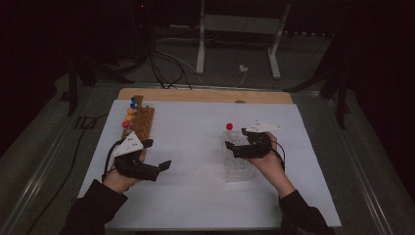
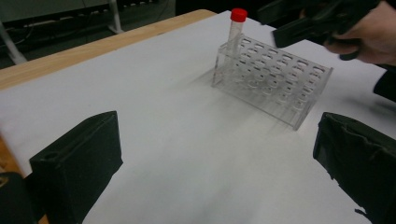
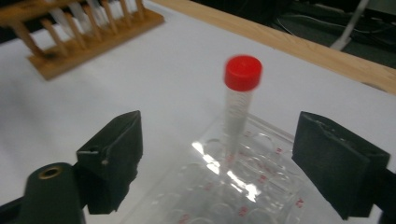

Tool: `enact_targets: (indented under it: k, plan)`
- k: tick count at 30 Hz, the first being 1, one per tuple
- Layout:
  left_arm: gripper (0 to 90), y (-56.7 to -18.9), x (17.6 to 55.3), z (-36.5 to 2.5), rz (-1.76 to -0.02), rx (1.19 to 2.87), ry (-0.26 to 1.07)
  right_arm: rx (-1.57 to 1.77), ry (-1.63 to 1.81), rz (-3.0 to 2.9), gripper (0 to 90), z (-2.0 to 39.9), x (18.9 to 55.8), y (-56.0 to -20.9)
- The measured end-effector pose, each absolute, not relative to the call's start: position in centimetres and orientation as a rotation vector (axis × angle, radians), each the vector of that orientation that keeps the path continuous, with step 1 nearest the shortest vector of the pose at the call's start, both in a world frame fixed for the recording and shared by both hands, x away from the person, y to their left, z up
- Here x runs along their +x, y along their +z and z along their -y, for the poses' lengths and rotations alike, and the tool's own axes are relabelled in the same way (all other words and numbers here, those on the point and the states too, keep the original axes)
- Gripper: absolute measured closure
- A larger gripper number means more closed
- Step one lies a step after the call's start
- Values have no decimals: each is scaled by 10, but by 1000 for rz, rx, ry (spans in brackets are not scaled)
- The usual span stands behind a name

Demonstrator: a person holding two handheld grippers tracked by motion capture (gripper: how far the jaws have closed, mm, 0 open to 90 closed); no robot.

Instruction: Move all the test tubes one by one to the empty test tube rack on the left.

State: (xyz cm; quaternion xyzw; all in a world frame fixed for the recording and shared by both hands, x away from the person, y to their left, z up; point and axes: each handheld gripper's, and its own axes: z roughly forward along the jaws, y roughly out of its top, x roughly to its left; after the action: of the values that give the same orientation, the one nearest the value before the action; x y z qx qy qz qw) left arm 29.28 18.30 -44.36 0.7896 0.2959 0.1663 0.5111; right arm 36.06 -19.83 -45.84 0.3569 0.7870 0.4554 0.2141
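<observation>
High view: the red-capped tube (image 1: 229,128) stands upright in the far end of the clear rack (image 1: 238,161), right of frame centre. The right gripper (image 1: 234,148) hovers over the rack, just short of the tube. The left gripper (image 1: 164,166), lower left, is released and empty, near the wooden rack (image 1: 139,122).

Left gripper view: jaws wide apart over bare white sheet (image 2: 177,140); the tube stands at upper centre.

Right gripper view: jaws spread, nothing between the pads, tube ahead. The tube looks light, stiff and smooth-walled; grip it just below the cap.
</observation>
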Motion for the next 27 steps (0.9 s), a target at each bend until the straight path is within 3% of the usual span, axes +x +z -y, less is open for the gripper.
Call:
enact_targets:
  k: [6,12,14,21,27]
  plan:
    - [20,-445,291,-181,-697,1919,389,1003,1240,-2205,408,197,377,-465]
    - [20,-445,291,-180,-693,1919,388,997,1225,-2221,542,194,386,-468]
    - [20,-446,291,-180,-694,1920,391,998,1224,-2224,549,193,387,-469]
    - [20,-445,291,-181,-696,1913,387,988,1179,-2256,739,186,394,-474]
    - [20,-446,291,-181,-699,1914,382,974,1154,-2244,753,185,392,-471]
